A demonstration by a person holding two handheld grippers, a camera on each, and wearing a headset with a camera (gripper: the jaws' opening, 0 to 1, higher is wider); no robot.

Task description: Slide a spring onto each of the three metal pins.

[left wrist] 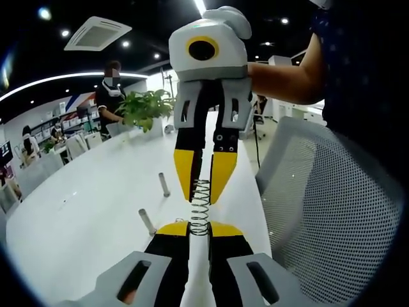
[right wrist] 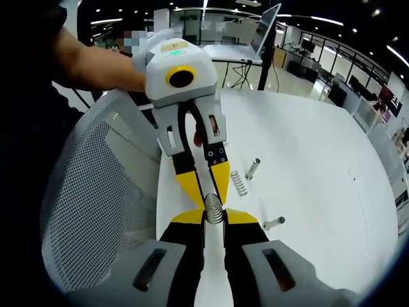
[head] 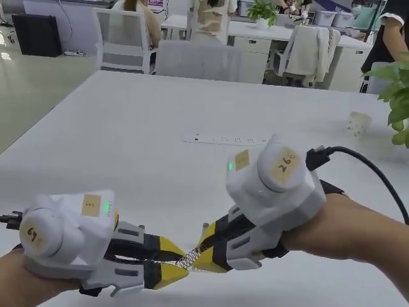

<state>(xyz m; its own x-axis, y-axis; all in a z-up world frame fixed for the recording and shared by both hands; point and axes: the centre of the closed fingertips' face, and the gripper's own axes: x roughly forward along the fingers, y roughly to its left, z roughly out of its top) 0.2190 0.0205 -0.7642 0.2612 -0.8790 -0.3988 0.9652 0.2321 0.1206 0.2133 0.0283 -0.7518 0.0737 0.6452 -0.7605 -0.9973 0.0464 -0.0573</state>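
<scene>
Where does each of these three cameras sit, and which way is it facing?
Head view: on the headset, looking down at the table; both forearms, left gripper and right gripper show.
Left gripper view: on the left gripper, looking along its jaws at the right gripper and two pins.
Right gripper view: on the right gripper, facing the left one.
All share the spring.

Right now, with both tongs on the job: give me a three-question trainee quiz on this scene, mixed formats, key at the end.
1. True or false: the left tongs and right tongs both grip one spring.
2. How many metal pins show in the right gripper view? A one, B two, C five.
3. Fill in: the loose spring lies on the table beside a ____.
Key: 1 true; 2 B; 3 pin.
</scene>
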